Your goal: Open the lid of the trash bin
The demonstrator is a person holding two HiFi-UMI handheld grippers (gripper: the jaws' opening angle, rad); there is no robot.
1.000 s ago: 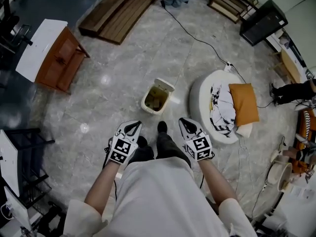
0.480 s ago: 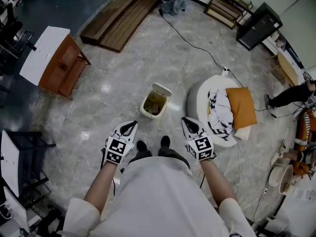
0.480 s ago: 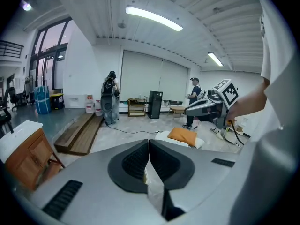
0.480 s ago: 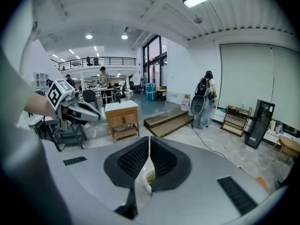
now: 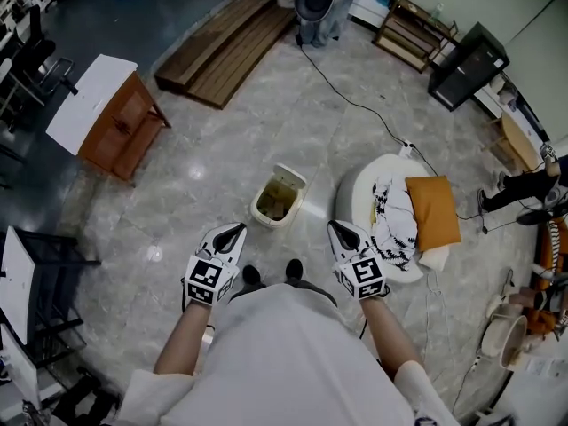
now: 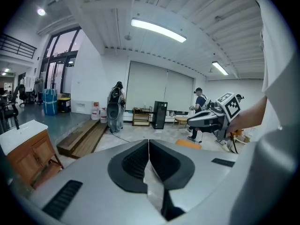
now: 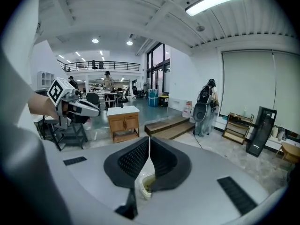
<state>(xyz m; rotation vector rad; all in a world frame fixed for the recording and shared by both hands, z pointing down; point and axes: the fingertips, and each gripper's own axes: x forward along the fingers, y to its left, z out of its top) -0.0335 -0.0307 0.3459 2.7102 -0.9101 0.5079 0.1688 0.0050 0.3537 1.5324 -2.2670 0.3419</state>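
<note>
My left tongs (image 5: pixel 234 230) and right tongs (image 5: pixel 340 227) are pressed together and empty. The trash bin (image 5: pixel 258 209) sits on the floor ahead of my shoes, its lid (image 5: pixel 291 175) tipped up. A careless step could knock it shut.

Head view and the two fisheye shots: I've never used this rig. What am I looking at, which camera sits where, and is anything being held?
There is no robot arm. A person stands holding a two-jaw gripper in each hand. The head view looks steeply down from their head and shows the left gripper and right gripper in front of their body. The other two pictures come from a camera riding on each gripper, looking along its jaws. Both pairs of jaws are shut and hold nothing. On the stone floor, ahead of the person's feet, stands the small trash bin, its lid already flipped up. To its right is a white round cushion with an orange pillow on it.
</note>
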